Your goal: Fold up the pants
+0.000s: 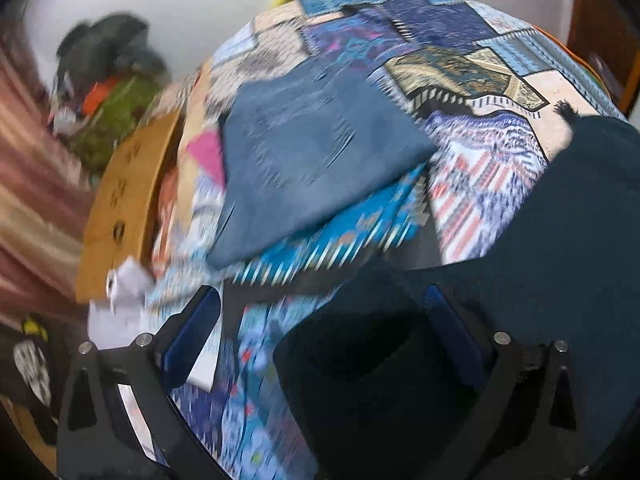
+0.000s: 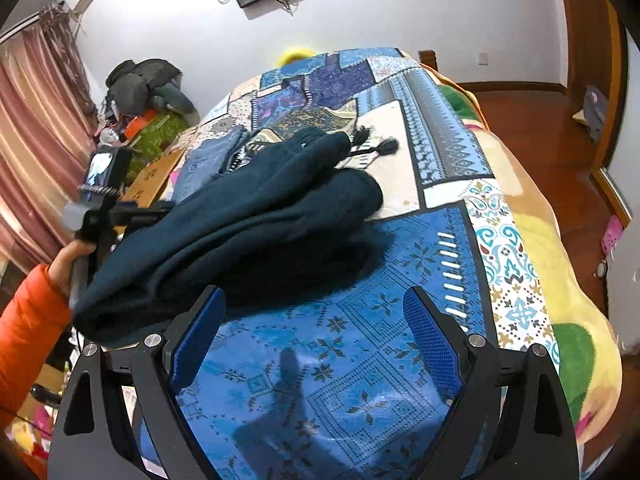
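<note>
Right gripper [image 2: 316, 320] hovers over the patterned blue patchwork bedspread [image 2: 360, 352], jaws spread wide, nothing between the blue pads, tips just short of the near edge of the dark teal fleece pants [image 2: 256, 224]. Pants lie bunched in a loose double layer across the middle of the bed, the near-left end draped toward the bed edge, drawstring tassels [image 2: 384, 146] trailing on the far side. Left gripper [image 1: 320, 320] in its own blurred view has dark fabric lying between its jaws; can't tell if the pads actually press on it or are just parted around it. From the right wrist view it sits at the left end of the pants, held by a hand [image 2: 70, 258] in an orange sleeve. A folded blue denim garment [image 1: 304, 168] lies just beyond on the bedspread. Risks, as I judge them: thick fleece layers slide, so a pinch may take only the top layer and skew the fold; the overhanging end may drag the bundle off the bed; the tassels may snag or get folded inside.
</note>
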The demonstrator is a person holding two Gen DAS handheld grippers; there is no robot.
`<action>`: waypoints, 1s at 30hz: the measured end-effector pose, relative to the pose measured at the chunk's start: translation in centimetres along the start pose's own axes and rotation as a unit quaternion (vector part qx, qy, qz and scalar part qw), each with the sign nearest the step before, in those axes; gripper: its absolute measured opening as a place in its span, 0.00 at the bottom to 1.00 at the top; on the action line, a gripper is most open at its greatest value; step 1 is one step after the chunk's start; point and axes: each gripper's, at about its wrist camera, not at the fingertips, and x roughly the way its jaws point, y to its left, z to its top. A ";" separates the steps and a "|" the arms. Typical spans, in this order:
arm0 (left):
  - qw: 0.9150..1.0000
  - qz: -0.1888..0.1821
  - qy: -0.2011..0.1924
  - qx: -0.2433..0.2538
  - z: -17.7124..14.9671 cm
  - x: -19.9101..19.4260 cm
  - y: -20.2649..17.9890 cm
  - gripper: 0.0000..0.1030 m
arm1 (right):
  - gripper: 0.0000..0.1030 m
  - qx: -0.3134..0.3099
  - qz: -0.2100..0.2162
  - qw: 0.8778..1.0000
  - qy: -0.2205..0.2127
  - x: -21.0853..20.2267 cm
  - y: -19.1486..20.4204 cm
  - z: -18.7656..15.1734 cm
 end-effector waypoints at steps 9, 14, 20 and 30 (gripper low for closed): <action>0.997 -0.062 0.001 -0.047 -7.3 -6.0 1.3 1.00 | 0.86 -0.034 0.037 0.999 -0.007 0.5 3.5 0.4; 0.993 -0.098 -0.004 -0.066 -7.9 -7.4 -0.5 1.00 | 0.86 -0.048 0.044 0.998 -0.003 1.2 4.7 0.2; 0.979 -0.189 0.007 -0.081 -7.9 -7.4 -2.9 1.00 | 0.86 -0.037 0.030 0.999 0.013 2.8 3.9 -0.2; 0.983 -0.175 -0.034 -0.047 -10.5 -8.7 -0.3 1.00 | 0.86 -0.027 0.034 0.998 0.044 4.2 2.0 -1.1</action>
